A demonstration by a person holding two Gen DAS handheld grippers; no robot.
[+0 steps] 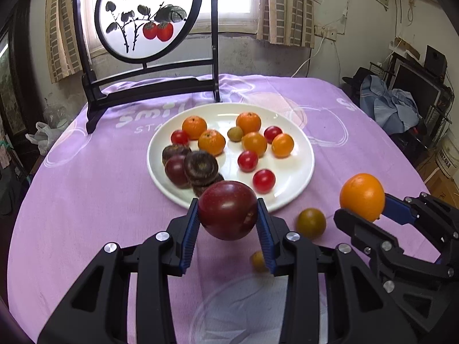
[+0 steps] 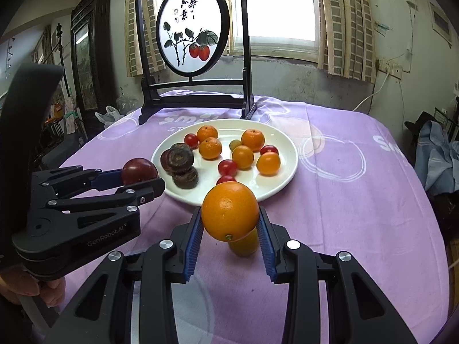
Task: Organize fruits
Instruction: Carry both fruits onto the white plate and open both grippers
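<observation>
A white plate (image 1: 298, 172) on the purple cloth holds several oranges, red cherry tomatoes and dark purple fruits. My left gripper (image 1: 228, 215) is shut on a dark red tomato (image 1: 228, 209) held just above the plate's near rim; it also shows in the right wrist view (image 2: 139, 171). My right gripper (image 2: 229, 226) is shut on an orange (image 2: 229, 210), held above the cloth right of the left gripper; the orange also shows in the left wrist view (image 1: 362, 196). A greenish-orange fruit (image 1: 311, 223) and a small yellow one (image 1: 258, 261) lie on the cloth.
A black-framed round painted screen (image 1: 143, 14) stands at the table's far edge behind the plate. The round table's purple cloth (image 1: 86, 200) drops off at left and right. Clutter and clothes (image 1: 393, 106) sit beyond the right edge.
</observation>
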